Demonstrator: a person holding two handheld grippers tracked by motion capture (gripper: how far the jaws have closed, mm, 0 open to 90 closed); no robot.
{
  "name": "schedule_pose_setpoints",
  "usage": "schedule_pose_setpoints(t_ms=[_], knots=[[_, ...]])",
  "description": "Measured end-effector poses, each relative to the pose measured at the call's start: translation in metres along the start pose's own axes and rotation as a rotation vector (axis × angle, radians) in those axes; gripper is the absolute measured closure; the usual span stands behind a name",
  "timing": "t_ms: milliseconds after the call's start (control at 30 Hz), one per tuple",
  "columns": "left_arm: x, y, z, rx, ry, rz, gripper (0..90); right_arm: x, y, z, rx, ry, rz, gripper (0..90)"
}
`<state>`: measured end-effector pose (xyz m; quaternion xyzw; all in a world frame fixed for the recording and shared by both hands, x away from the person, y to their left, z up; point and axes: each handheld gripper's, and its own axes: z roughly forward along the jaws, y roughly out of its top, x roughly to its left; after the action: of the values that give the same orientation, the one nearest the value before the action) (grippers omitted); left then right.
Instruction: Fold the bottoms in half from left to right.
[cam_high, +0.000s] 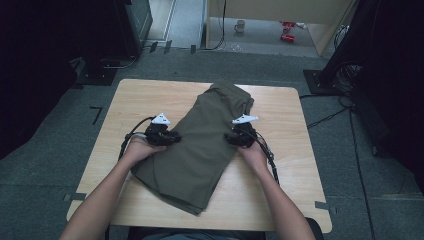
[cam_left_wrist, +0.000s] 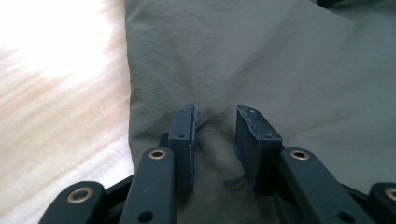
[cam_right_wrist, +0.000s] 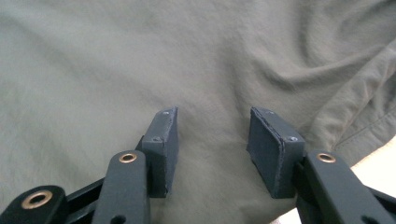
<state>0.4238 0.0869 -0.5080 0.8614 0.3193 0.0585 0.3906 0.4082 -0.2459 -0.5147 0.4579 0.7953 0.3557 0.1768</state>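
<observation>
An olive-green folded garment (cam_high: 200, 140) lies diagonally across the wooden table (cam_high: 280, 115). My left gripper (cam_high: 172, 136) rests on the garment's left edge. In the left gripper view its jaws stand narrowly apart, and a puckered ridge of the olive cloth (cam_left_wrist: 215, 154) is pinched between the pads (cam_left_wrist: 184, 140). My right gripper (cam_high: 234, 137) sits on the garment's right edge. Its jaws are wider apart, pressed down on smooth olive fabric (cam_right_wrist: 140, 56) that lies flat between the pads (cam_right_wrist: 273, 144). A seamed hem (cam_right_wrist: 369, 126) runs at the right of that view.
Bare table wood (cam_left_wrist: 56, 93) shows left of the garment and along the near edge (cam_high: 260, 200). Cables (cam_high: 272, 165) trail from both grippers over the table. Dark equipment stands and cables surround the table on the grey floor (cam_high: 350, 165).
</observation>
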Motion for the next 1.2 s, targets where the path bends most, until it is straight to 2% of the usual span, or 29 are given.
schedule_pose_setpoints(t_ms=[67, 200, 267, 433, 633, 733, 967, 1000, 1200], knots=[[-0.004, -0.002, -0.001, 0.003, -0.005, -0.011, 70.0, 0.0, 0.0, 0.0, -0.005, -0.002, 0.003, 52.4], [-0.014, -0.006, -0.004, 0.011, -0.012, -0.006, 70.3, 0.0, -0.001, 0.001, -0.011, -0.003, 0.005, 51.4], [-0.023, -0.01, -0.007, 0.017, -0.03, -0.008, 70.3, 0.001, -0.001, 0.001, -0.01, -0.004, 0.0, 50.4], [-0.035, -0.017, -0.011, 0.02, -0.053, 0.01, 69.9, 0.0, -0.001, 0.001, -0.012, 0.007, 0.001, 50.3], [-0.043, -0.022, -0.014, 0.012, -0.044, 0.002, 69.4, 0.003, -0.002, 0.0, -0.01, 0.004, -0.001, 50.2], [-0.052, -0.026, -0.017, 0.019, -0.047, -0.011, 68.1, 0.006, -0.004, -0.001, -0.017, 0.009, -0.002, 50.1], [-0.067, -0.033, -0.023, 0.033, -0.05, 0.007, 62.0, 0.012, -0.01, -0.006, -0.029, 0.033, -0.017, 47.0], [-0.071, -0.036, -0.025, 0.037, -0.053, 0.013, 60.8, 0.014, -0.012, -0.007, -0.025, 0.034, -0.02, 46.9], [-0.081, -0.043, -0.032, 0.044, -0.061, -0.007, 57.7, 0.025, -0.014, -0.012, -0.006, 0.04, -0.034, 46.8]])
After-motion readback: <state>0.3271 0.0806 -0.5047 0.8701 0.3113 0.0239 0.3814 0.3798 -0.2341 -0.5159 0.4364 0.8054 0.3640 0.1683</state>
